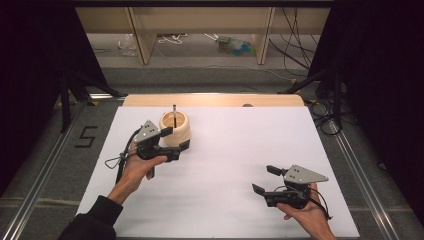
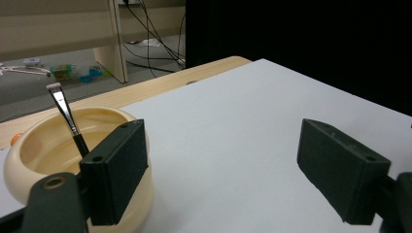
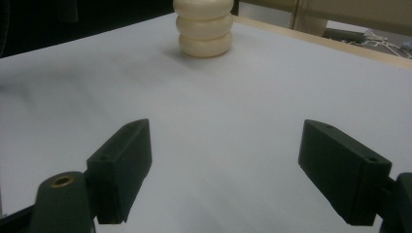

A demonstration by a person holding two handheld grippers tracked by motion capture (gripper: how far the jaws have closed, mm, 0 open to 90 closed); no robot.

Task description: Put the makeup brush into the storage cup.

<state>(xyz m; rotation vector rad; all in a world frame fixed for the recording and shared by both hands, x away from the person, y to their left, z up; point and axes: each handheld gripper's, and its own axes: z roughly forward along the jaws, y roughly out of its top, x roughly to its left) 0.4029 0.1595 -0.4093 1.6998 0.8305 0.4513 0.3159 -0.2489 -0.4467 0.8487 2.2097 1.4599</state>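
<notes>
A cream ribbed pot (image 1: pixel 175 128) stands at the far left of the white sheet, with a thin black brush (image 1: pixel 174 112) standing upright in it. My left gripper (image 1: pixel 176 138) is right next to the pot on its near side, jaws open. In the left gripper view the pot (image 2: pixel 43 150) sits beside and partly behind the left jaw, not between the jaws, and the brush (image 2: pixel 68 119) leans up from its inside with pale bristles on top. My right gripper (image 1: pixel 265 179) rests low at the near right, open and holding nothing. The right gripper view shows the pot (image 3: pixel 204 31) far ahead.
The white sheet (image 1: pixel 225 165) covers a wooden table whose far edge (image 1: pixel 215 100) shows as a pale strip. Beyond it are wooden furniture legs, cables and small clutter on the floor. Dark stands and rails flank the table on both sides.
</notes>
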